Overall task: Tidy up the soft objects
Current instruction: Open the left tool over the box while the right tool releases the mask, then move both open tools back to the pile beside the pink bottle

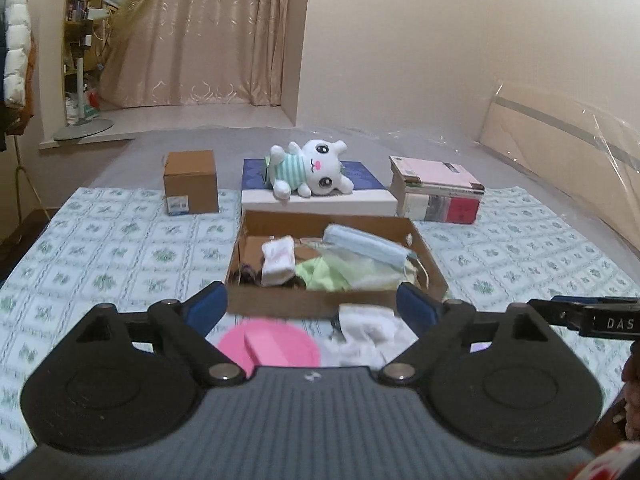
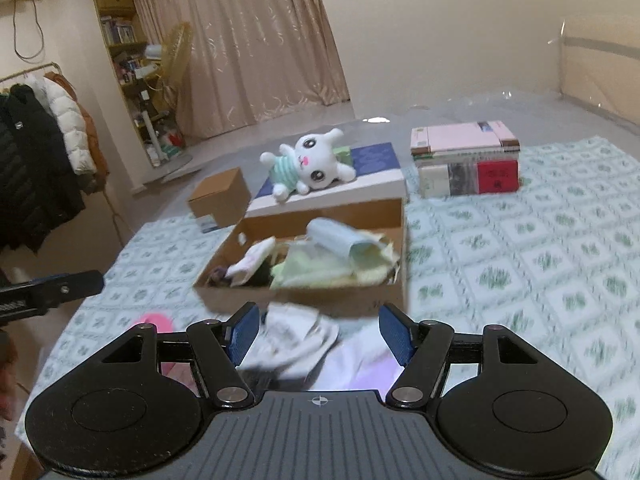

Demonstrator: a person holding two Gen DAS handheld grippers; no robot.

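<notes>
An open cardboard box (image 1: 320, 304) (image 2: 304, 300) on the patterned bedspread holds soft things: a white sock (image 1: 276, 260), a light blue face mask (image 1: 368, 246) (image 2: 340, 240) and green cloth (image 1: 332, 274) (image 2: 316, 270). In front of the box lie white socks (image 1: 366, 330) (image 2: 296, 338) and a pink round item (image 1: 272, 346) (image 2: 154, 322). My left gripper (image 1: 312, 312) is open and empty, above the pink item and the socks. My right gripper (image 2: 320, 332) is open and empty, with the white socks between its fingers. A white plush bunny (image 1: 312, 170) (image 2: 308, 164) lies behind the box.
The bunny rests on a flat blue-and-white box (image 1: 360, 196) (image 2: 376, 168). A small brown carton (image 1: 191, 182) (image 2: 220, 196) stands at the back left. A stack of books (image 1: 438, 190) (image 2: 466, 160) is at the back right. Coats (image 2: 36, 160) hang at the left.
</notes>
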